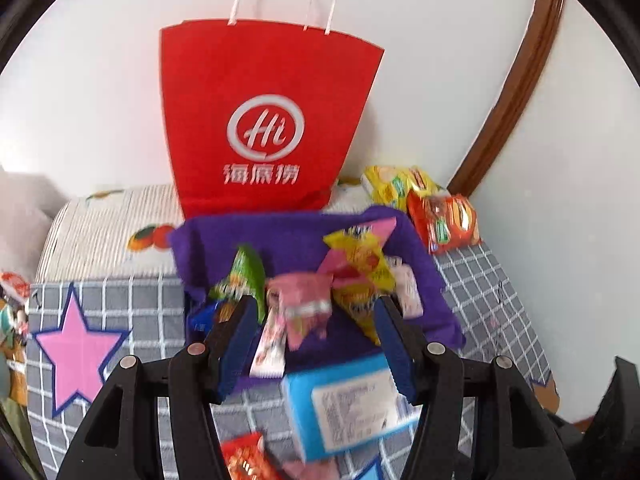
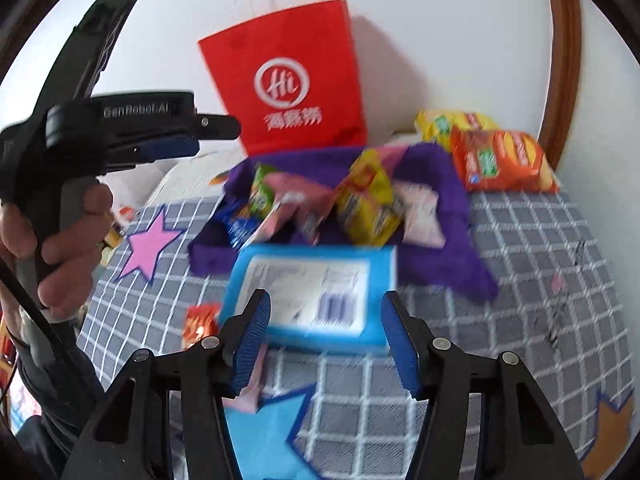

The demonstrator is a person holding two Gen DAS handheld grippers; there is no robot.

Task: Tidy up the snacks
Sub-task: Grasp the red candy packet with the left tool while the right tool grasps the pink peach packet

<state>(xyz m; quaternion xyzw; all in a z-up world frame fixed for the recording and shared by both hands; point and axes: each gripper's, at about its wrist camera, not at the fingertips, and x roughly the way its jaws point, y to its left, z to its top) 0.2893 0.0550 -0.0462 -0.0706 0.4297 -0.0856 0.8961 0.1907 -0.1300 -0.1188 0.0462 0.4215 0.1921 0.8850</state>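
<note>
A purple cloth tray (image 1: 280,236) (image 2: 448,184) holds several snack packets: pink (image 1: 302,304), yellow (image 1: 360,268) (image 2: 368,200) and green (image 1: 244,276). A blue box (image 1: 348,404) (image 2: 316,292) lies on the checked cloth in front of it. My left gripper (image 1: 316,344) is open and empty, above the tray's near edge; it also shows in the right wrist view (image 2: 200,132), held high at the left. My right gripper (image 2: 324,336) is open and empty, just short of the blue box.
A red paper bag (image 1: 260,120) (image 2: 288,80) stands against the wall behind the tray. Orange (image 1: 448,220) (image 2: 500,160) and yellow (image 1: 396,188) packs lie at the back right. A small red packet (image 2: 200,320) lies left of the box.
</note>
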